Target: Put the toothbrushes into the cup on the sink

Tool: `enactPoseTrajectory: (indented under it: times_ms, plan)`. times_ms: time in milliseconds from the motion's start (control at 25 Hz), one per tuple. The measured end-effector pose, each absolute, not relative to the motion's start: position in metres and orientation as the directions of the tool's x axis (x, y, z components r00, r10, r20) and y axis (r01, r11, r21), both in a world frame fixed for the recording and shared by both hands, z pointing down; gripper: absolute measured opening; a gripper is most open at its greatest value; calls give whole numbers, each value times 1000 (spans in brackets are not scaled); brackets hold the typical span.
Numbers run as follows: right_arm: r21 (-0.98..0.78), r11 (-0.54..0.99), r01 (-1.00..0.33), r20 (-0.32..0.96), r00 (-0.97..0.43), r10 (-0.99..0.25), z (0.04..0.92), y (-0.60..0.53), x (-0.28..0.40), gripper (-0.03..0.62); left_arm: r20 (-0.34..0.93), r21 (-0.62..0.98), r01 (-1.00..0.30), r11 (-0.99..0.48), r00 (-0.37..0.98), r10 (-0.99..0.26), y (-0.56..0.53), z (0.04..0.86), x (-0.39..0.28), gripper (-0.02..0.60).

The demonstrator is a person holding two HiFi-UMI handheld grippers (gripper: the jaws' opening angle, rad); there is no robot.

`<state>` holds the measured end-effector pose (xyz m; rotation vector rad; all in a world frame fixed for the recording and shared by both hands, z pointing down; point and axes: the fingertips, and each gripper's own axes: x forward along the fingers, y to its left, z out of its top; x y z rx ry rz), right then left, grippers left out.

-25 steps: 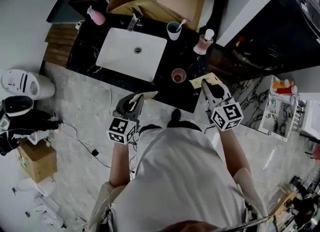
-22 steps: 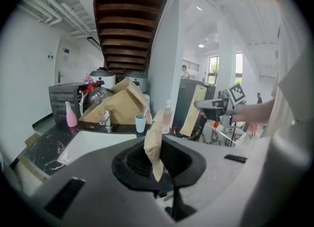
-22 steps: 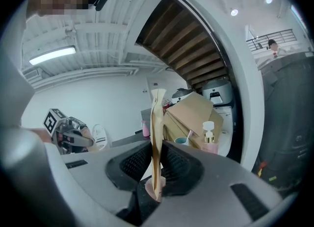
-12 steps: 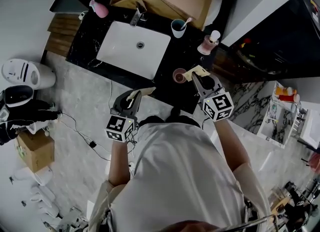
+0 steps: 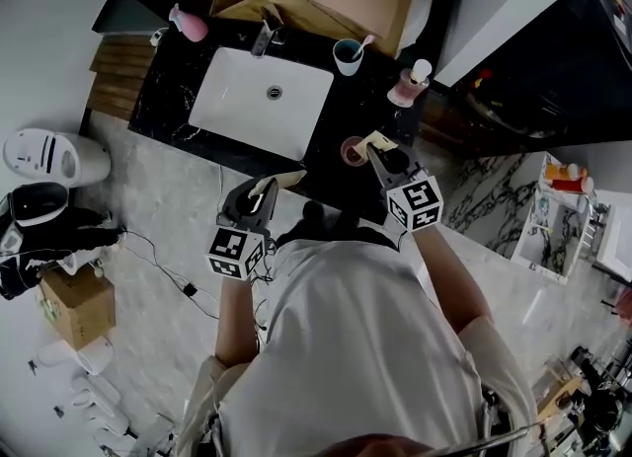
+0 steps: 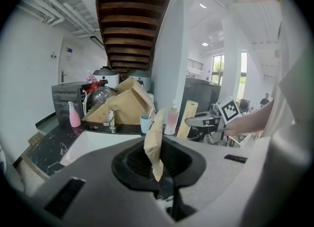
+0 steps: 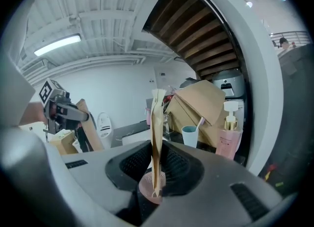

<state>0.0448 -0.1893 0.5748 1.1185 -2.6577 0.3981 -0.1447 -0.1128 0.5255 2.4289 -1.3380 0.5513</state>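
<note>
Neither of my loads is in a cup yet, so I judge the job barely begun. My left gripper [image 5: 256, 202] is clenched on a tan packet [image 6: 153, 142], which I take to be a paper-wrapped toothbrush. It hangs on my side of the counter [image 5: 173, 100], just off its front edge, well apart from either cup. My right gripper [image 5: 385, 162] is clamped on a second packet [image 7: 157, 138], held upright, and sits over the front of the counter just beside the pink cup [image 5: 353, 150]. In the right gripper view the packet's lower end lines up with that cup's mouth, but I cannot tell whether the tip is inside the rim or only in front of it. Behind the basin [image 5: 252, 100], next to the soap bottle [image 5: 407, 84], stands a blue cup [image 5: 346, 55] with one toothbrush [image 5: 361, 45] leaning in it already, so that piece looks done if the blue cup is the target. What is left, as I read it: get the right packet down into a cup and let go, then bring the left one across the counter and do the same
</note>
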Motion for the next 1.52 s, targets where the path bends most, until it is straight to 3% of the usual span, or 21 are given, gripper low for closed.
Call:
enactPoseTrajectory:
  times_ms: [920,1200,1520]
  plan:
    - [-141,601,-787,486,-584,-650,652,-195,31,81,488,97,-812,-575,542,-684,-149,525,-178,35]
    - [-153,583,-798,510,-569,-645,660,-196,31,144,481,92,-813,-575,542,-689,-153,520,-184,35]
    - [-155,545,-824,506,-540,-673,656,-193,42,150,464,83,-797,-599,563,-684,-162,513,-183,36]
